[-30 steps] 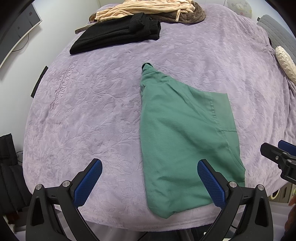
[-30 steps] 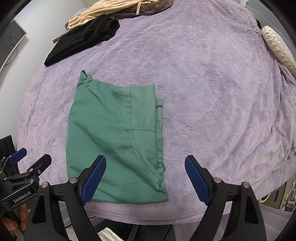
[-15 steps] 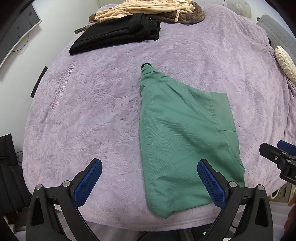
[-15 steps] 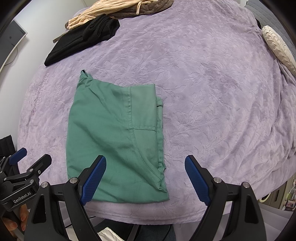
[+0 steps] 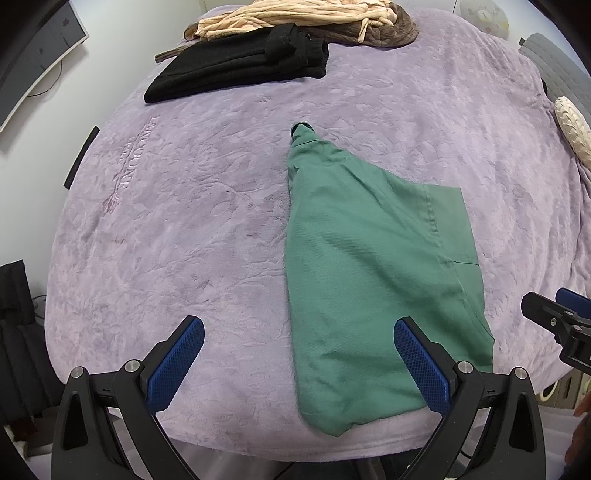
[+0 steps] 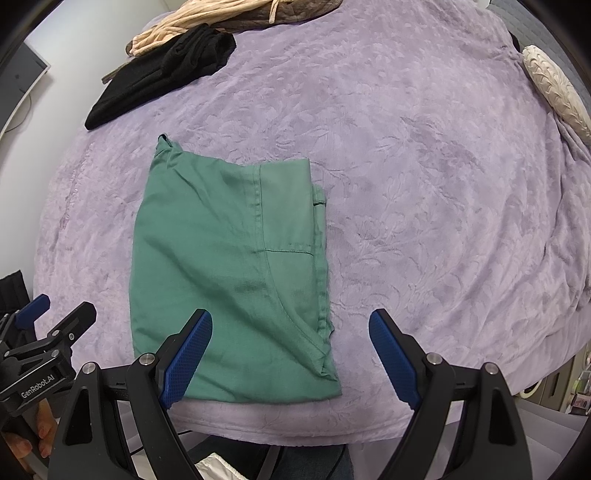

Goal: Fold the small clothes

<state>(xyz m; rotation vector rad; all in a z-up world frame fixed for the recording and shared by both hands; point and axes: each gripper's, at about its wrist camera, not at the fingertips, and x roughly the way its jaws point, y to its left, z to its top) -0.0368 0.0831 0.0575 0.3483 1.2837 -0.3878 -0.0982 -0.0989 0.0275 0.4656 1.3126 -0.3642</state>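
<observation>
A folded green garment [image 5: 373, 280] [image 6: 229, 266] lies flat near the front edge of the purple blanket [image 5: 192, 221] [image 6: 424, 184]. My left gripper [image 5: 295, 354] hovers above the garment's lower left corner, jaws wide open, nothing between them. My right gripper [image 6: 290, 350] hangs over the garment's lower right corner, also wide open and empty. Each gripper shows at the edge of the other's view: the right gripper [image 5: 557, 321], the left gripper [image 6: 48, 332].
A folded black garment [image 5: 240, 66] [image 6: 162, 74] and a beige and brown pile [image 5: 295, 18] [image 6: 207, 22] lie at the far edge. A cream cushion [image 5: 572, 125] [image 6: 554, 88] sits at the right. A monitor [image 5: 33, 55] stands at the left wall.
</observation>
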